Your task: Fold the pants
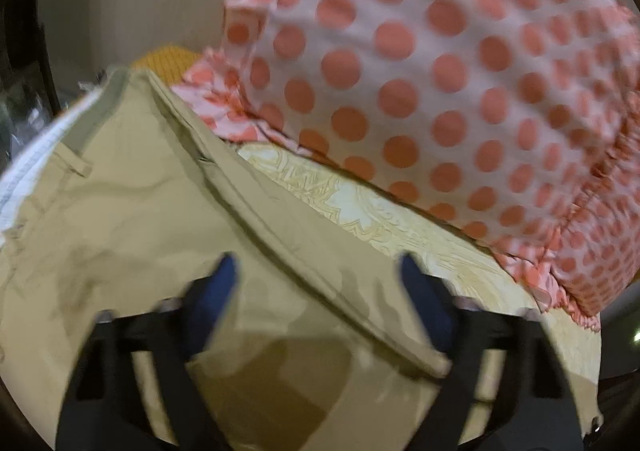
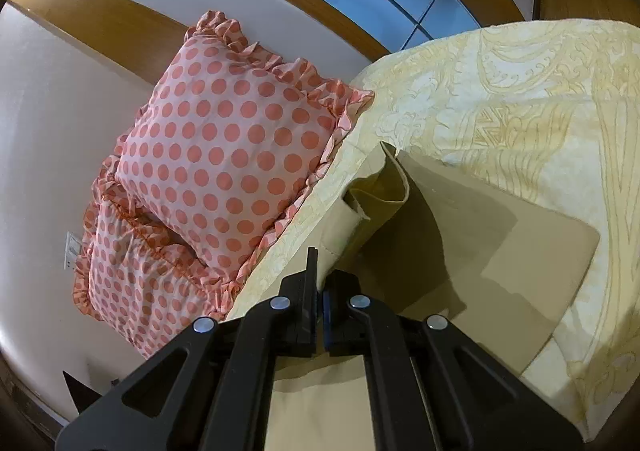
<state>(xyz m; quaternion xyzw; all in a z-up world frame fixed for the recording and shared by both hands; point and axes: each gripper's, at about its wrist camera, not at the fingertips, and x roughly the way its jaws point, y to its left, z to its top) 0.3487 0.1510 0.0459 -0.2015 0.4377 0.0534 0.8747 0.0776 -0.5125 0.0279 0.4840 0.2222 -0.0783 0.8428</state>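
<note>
The khaki pants [image 1: 132, 219] look soft and light, so the spread-apart left gripper [image 1: 316, 275] should take the seam edge while the right gripper [image 2: 319, 283] pinches the lifted cloth

No text, label, brand or number can be read anywhere in either view.

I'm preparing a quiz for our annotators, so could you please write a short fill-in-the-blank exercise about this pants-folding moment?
1. The right tool is shut on the khaki ____.
2. The left tool hangs over the pants with its jaws ____.
3. The pillow is patterned with coral ____.
4. The pants lie on a yellow patterned ____.

Missing words: pants; open; dots; bedspread
</note>
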